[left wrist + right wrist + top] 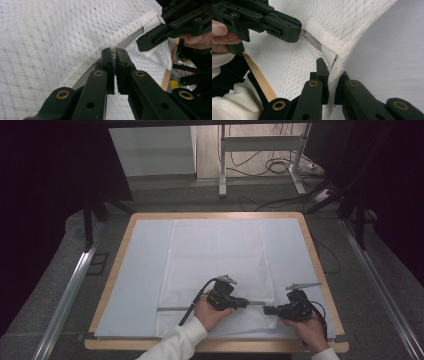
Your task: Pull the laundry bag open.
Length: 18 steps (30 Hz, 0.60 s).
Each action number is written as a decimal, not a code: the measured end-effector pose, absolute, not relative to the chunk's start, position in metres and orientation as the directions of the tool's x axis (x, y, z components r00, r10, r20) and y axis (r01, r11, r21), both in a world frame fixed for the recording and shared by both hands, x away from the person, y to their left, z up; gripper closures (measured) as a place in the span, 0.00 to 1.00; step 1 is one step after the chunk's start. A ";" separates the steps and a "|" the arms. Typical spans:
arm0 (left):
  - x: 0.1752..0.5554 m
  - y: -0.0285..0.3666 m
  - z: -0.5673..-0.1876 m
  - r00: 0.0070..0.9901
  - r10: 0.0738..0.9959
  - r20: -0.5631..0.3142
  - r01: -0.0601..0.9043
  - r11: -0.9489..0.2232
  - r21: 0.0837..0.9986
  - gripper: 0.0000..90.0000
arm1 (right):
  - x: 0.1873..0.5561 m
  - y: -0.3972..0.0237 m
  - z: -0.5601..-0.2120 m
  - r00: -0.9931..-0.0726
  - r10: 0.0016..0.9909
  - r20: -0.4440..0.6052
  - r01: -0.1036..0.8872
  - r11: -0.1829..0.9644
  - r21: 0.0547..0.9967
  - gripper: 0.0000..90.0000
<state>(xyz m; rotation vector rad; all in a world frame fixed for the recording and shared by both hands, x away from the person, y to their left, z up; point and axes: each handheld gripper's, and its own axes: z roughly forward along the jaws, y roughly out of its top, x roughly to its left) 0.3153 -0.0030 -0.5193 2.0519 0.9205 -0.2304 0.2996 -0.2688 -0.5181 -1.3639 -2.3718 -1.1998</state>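
Observation:
A white mesh bag [215, 255] lies flat on the table, and its grey zipper [172, 308] runs along the near end. My left gripper [248, 302] points right and is shut on the zipper pull [114, 53]; its jaws [115, 53] sit almost together over the zipper track [127, 41]. My right gripper [265, 310] faces it from the right, close by. It is shut on the bag's corner edge [332, 75], which runs up between its jaws [329, 65]. The left gripper [298, 33] shows at the upper left of the right gripper view, with the zipper pull [303, 34] at its tips.
A pale sheet [135, 270] covers the wooden table [210, 214]. Metal rails [70, 290] run along the floor on both sides. Desk legs [222, 160] and cables [280, 167] stand beyond the far edge.

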 end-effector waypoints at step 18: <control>0.315 0.002 -0.519 0.713 0.527 -0.461 0.682 -0.372 0.630 0.97 | 0.299 -0.269 -0.518 -0.579 0.653 0.489 0.779 0.266 0.567 0.97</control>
